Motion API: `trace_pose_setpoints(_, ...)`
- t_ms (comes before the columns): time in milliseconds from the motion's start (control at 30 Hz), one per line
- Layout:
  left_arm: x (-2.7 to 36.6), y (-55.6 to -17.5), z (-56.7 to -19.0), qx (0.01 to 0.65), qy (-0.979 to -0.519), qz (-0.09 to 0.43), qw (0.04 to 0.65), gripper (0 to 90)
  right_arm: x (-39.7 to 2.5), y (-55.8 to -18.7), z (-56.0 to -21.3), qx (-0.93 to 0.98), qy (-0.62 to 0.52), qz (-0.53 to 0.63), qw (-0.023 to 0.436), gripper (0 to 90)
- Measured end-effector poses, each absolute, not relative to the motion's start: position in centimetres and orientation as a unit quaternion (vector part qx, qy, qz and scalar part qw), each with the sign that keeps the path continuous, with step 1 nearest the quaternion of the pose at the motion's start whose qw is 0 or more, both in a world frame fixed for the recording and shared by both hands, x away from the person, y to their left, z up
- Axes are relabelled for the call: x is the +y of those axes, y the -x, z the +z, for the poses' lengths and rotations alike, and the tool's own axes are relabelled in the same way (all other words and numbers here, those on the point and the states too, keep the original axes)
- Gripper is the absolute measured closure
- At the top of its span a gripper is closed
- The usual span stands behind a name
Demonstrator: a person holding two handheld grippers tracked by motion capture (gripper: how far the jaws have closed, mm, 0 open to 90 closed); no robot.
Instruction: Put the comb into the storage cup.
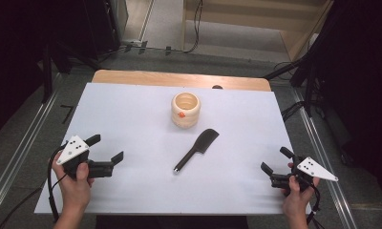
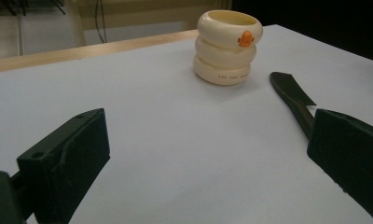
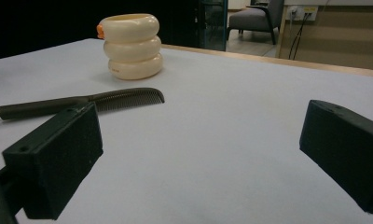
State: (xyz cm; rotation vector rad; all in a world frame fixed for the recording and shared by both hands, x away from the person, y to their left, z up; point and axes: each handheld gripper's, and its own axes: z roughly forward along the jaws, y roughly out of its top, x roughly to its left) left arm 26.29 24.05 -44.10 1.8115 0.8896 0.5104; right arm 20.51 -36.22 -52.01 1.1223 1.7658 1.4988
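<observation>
Both the left gripper and right gripper rest with jaws spread, flanking the black comb lying at five o'clock from the cream ringed cup, ready to reach.

Overhead plus two low table-level views

Each hand grips a black gripper with two blocky black jaws. The left gripper and the right gripper each carry a grey three-cornered plate dotted with small dark marks, perhaps screw holes. A black cable trails from each. Both forearms are bare, with no sleeves in sight.
</observation>
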Motion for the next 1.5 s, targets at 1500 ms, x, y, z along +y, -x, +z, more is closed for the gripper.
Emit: trace_pose_setpoints(1500,16.2,-29.8,-43.1,0.328,-0.792,0.158,0.491,0.0,-35.8,-20.7,-52.0,0.670,-0.416,0.548,0.278,0.0)
